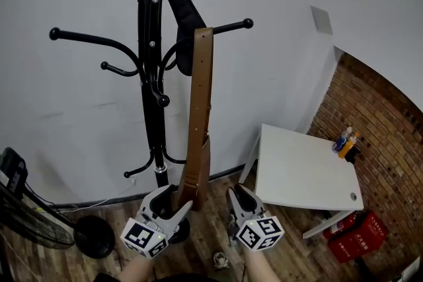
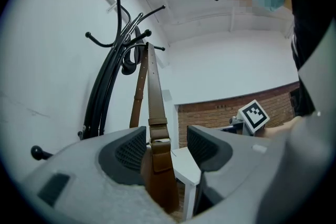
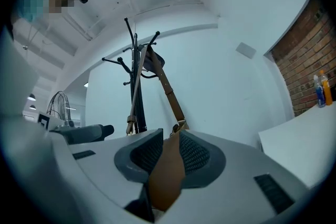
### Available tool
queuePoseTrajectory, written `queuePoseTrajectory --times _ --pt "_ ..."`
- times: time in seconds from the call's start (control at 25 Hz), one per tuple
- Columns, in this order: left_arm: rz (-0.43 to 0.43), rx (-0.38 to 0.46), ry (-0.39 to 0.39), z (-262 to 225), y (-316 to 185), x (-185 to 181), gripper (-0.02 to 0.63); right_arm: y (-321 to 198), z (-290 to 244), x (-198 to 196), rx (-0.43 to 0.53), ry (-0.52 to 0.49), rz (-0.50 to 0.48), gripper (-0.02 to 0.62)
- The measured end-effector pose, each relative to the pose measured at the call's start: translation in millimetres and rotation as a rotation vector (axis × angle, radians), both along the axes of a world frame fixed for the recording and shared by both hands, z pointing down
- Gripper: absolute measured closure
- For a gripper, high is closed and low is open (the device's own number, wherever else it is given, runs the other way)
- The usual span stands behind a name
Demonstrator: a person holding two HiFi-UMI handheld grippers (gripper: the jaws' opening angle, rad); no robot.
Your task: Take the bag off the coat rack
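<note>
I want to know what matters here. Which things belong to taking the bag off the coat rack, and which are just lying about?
Part of the job:
brown bag, hanging by its strap
black coat rack
right gripper, shut on the bag
left gripper, open around the bag

Just lying about:
white table
bottles on it
fan
red crate

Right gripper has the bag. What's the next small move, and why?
Probably close the left gripper on the bag. Its jaws stand apart with the bag between them, while the right gripper already clamps the bag's edge. The strap hangs straight from a peg of the coat rack, so a two-sided hold should steady the lift off.
</note>
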State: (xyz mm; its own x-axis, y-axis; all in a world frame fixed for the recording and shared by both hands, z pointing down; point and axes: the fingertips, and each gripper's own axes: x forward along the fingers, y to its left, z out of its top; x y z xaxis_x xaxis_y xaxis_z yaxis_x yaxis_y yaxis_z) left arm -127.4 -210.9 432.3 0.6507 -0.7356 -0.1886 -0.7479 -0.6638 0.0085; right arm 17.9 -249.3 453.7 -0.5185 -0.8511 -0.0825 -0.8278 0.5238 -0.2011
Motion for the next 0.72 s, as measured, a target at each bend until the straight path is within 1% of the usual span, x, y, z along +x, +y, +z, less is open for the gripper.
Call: queuePoseTrajectory --times 0.24,0.44,0.52,0.6,0.72 --pt "-0.091 0.038 0.009 -20.4 -23.2 4.8 0.368 -48.0 -17.2 3.0 0.029 0.011 -0.08 0.517" --pt "-0.167 0.054 -0.007 -32.7 -37.4 8.5 0.36 -87.1 -26.6 4.7 0.038 0.018 -0.148 0.517" --pt "-0.212 0.079 -0.012 -42.4 -40.8 8.1 0.359 -102.8 -30.4 2.1 0.042 0.014 -0.18 0.517" --pt "-0.249 0.103 -0.035 -50.0 -43.7 9.7 0.357 -116.8 -33.9 -1.5 0.049 0.01 -0.211 0.517" --pt "-0.281 0.097 -0.091 -51.2 -48.8 15.2 0.357 -135.3 -37.8 -9.1 0.059 0.001 -0.256 0.515"
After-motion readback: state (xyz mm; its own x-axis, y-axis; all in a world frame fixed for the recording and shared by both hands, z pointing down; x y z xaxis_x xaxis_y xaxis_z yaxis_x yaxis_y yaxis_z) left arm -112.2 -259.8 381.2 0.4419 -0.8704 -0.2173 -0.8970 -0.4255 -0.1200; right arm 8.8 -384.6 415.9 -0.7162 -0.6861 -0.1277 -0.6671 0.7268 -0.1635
